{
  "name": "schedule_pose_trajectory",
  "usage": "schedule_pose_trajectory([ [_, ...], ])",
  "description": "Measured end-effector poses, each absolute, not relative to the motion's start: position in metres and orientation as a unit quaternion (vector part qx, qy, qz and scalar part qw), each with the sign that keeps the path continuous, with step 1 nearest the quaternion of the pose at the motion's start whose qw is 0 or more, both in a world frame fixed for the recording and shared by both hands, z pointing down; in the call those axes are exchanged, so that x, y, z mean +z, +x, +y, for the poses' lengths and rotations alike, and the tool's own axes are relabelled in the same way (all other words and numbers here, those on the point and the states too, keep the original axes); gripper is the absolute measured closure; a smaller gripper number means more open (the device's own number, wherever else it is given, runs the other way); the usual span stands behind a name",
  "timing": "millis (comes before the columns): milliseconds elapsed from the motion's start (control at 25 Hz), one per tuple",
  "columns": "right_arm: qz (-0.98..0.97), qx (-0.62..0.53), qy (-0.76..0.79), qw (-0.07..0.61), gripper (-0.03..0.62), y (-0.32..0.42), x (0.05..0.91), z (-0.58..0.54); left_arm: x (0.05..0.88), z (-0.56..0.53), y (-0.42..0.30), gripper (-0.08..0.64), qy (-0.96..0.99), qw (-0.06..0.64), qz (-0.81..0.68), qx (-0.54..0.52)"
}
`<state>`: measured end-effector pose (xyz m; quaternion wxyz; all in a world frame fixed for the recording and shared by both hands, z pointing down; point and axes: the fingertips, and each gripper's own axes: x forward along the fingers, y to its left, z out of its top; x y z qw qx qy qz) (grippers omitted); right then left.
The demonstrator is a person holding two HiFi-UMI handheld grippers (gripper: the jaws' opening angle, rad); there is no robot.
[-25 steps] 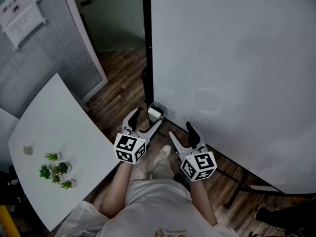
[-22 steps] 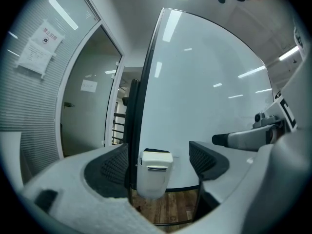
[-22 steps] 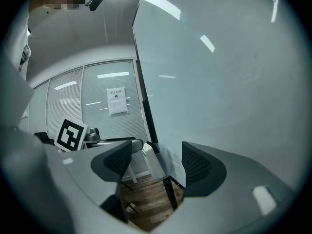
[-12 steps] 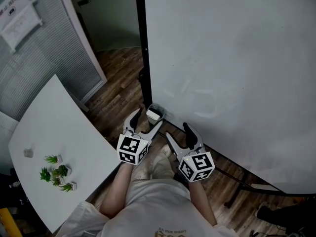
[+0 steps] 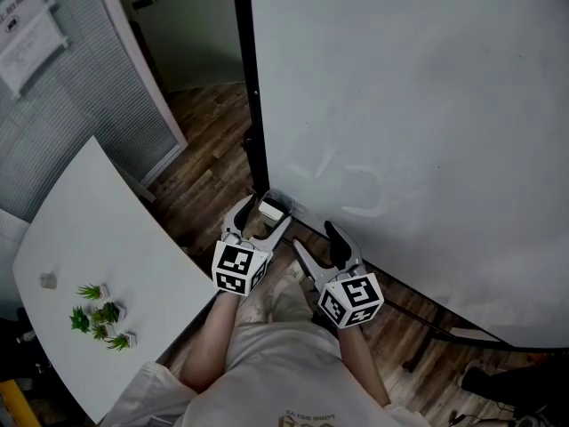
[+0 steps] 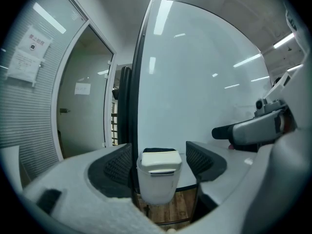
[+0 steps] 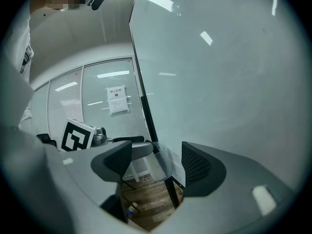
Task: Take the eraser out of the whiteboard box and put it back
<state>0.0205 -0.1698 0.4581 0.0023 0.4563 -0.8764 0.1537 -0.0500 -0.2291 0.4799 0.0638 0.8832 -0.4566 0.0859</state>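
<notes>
A white eraser (image 6: 158, 161) with a black felt side stands upright in a clear whiteboard box (image 6: 156, 186) at the lower left corner of the whiteboard (image 5: 400, 105). In the head view the eraser (image 5: 271, 210) lies between the fingers of my left gripper (image 5: 264, 216). The left gripper (image 6: 160, 164) has just been closing. Its pads flank the eraser with a thin gap on each side. My right gripper (image 5: 314, 238) hangs open and empty just to the right, by the board's lower edge. In the right gripper view its jaws (image 7: 156, 162) frame the clear box (image 7: 163, 165).
The black post (image 5: 244, 78) of the whiteboard frame rises right behind the box. A white table (image 5: 89, 229) with small green plants (image 5: 100, 314) stands to the left. Blinds and a doorway are at the back left. Wood floor lies below.
The left gripper has edged forward and a little down around the eraser, and its jaws have narrowed. The right gripper has stayed where it was.
</notes>
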Motion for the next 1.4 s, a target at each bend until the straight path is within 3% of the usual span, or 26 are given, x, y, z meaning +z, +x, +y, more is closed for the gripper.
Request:
schedule_pose_trajectory([
  [400, -0.878, 0.161, 0.451, 0.004, 0.275, 0.020, 0.464, -0.175, 0.483, -0.237, -0.043, 0.264, 0.888, 0.051, -0.450, 0.082],
  [1400, -0.879, 0.169, 0.447, 0.009, 0.278, 0.020, 0.468, -0.185, 0.487, -0.243, -0.037, 0.291, 0.889, 0.029, -0.449, 0.087],
])
